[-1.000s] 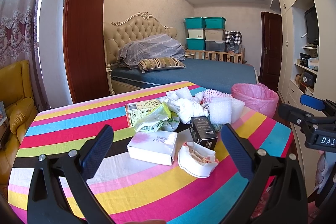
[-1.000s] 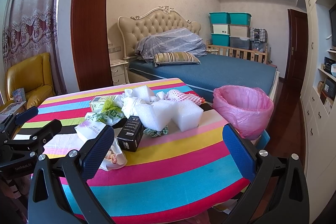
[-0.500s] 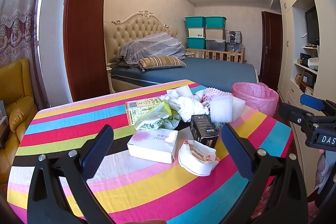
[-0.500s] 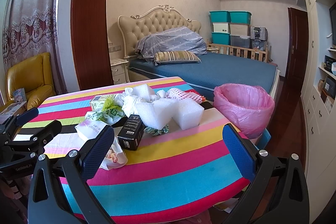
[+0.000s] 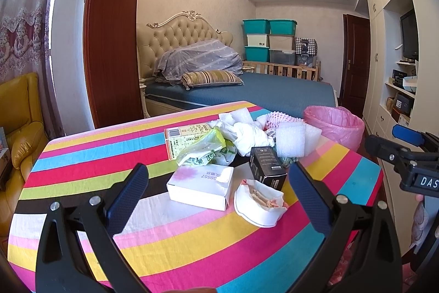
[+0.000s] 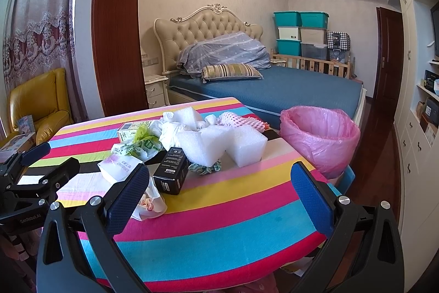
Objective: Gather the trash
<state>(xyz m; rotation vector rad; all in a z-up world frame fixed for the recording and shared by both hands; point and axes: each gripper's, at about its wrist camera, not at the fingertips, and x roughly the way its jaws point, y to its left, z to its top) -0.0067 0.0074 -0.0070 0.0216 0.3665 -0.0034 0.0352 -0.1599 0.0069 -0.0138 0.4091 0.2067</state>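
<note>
Plainly — both claws (image 5: pixel 218 201) (image 6: pixel 227 197) wide, empty

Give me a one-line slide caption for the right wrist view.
Open right gripper faces trash heaped on a striped table, with a pink-lined bin at its far right edge.

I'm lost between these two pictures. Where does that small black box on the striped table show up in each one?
Left wrist view: black box right of centre, beside the white carton.
Right wrist view: black box left of centre, before the foam blocks.
Shared landmark: the pink-lined bin.
</note>
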